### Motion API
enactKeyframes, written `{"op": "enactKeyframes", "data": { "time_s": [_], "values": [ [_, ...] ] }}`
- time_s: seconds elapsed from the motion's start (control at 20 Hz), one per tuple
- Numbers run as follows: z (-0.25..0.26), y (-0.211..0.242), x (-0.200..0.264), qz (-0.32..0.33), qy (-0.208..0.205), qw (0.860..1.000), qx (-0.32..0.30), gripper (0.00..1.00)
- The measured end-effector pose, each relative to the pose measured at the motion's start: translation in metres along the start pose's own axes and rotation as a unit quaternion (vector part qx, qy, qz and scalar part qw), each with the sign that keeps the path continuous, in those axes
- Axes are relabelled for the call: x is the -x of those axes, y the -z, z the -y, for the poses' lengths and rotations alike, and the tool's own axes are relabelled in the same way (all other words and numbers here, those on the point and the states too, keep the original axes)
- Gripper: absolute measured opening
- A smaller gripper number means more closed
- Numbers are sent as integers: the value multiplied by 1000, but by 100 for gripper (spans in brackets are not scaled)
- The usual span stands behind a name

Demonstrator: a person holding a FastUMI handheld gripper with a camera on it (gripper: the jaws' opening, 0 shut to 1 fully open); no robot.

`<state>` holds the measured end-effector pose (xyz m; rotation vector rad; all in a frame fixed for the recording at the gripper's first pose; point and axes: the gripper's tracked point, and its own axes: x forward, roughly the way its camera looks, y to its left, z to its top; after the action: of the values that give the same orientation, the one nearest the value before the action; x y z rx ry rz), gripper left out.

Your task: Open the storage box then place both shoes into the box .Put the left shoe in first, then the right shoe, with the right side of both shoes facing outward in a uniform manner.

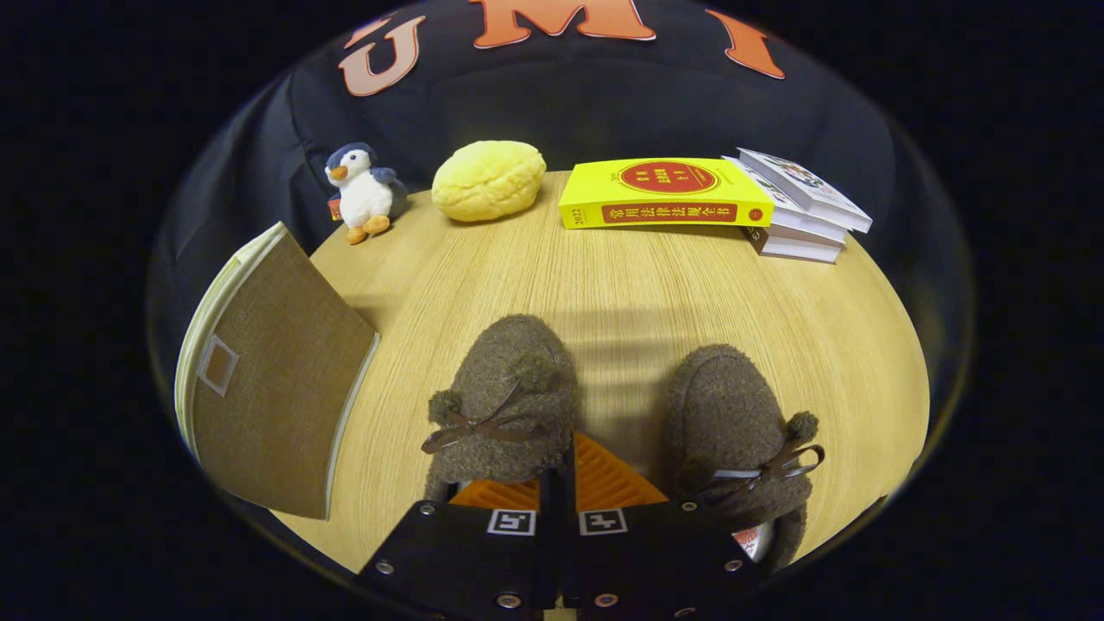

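At the left of the frame, the brown fabric storage box (272,388) with a pale rim is standing on the round light-wood table (621,285), its flap-like face seeming to be shut, so nothing of its inside is showing. Low in the centre, the fuzzy brown left-hand slipper with a ribbon bow and pompoms (504,401) is lying just ahead of the gripper (559,483), whose fingers are sitting close together with only a narrow slit between them, gripping nothing. The matching fuzzy brown right-hand slipper (733,431) is lying to the right, apart from its mate.

Likely risks: the light box may be sliding or tipping when the flap is pulled; soft fleece may be slipping from a shallow pinch; the shoes' order or facing may be getting mixed up.
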<state>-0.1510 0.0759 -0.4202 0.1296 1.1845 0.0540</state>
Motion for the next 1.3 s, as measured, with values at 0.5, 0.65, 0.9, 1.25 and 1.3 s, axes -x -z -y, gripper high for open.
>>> {"op": "enactKeyframes", "data": {
  "time_s": [0.5,0.65,0.9,1.25,1.3],
  "values": [
    [-56,-68,74,11,-13,1000,4,4],
    [-83,-90,99,15,-25,1000,0,4],
    [-139,-116,128,20,-53,998,-5,4],
    [-228,-130,139,7,-104,994,3,4],
    [-236,-128,135,5,-102,995,10,4]
  ]
}}
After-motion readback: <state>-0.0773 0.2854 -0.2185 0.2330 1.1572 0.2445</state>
